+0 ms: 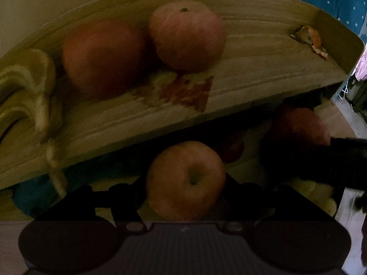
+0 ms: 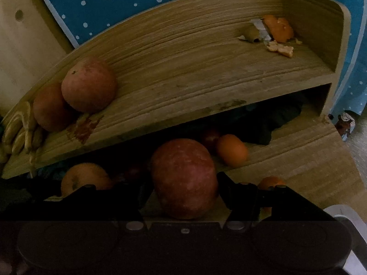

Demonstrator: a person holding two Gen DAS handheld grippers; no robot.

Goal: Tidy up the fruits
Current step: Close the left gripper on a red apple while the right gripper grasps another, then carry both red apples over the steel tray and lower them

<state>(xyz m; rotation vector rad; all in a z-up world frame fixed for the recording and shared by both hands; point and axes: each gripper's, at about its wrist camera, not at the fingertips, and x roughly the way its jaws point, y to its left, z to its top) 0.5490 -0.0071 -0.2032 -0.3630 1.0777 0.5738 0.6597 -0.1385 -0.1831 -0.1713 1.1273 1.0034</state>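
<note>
1. Showing the two held fruits: a pale apple (image 1: 185, 180), dimple toward the camera, sits between the jaws of the left claw (image 1: 186, 183); a darker red apple (image 2: 184, 177) sits between the jaws of the right claw (image 2: 183, 181). Each claw is closed onto its apple at the widest girth.
2. Handling, as a judgement: apples are firm, fairly heavy and smooth-skinned, so they can roll or slip. A hold across the middle suits them; hard pressure may bruise the flesh.
3. Both held apples hang in front of the lower tier, below the upper shelf (image 2: 206, 73) of a wooden two-tier rack.
4. On the upper shelf two more apples (image 1: 188, 36) rest touching each other, just beside a bunch of bananas (image 1: 29, 87); orange peel scraps (image 2: 278, 34) lie well apart in the far corner.
5. An orange (image 2: 231, 150) lies on the lower tier (image 2: 298, 151).
</note>
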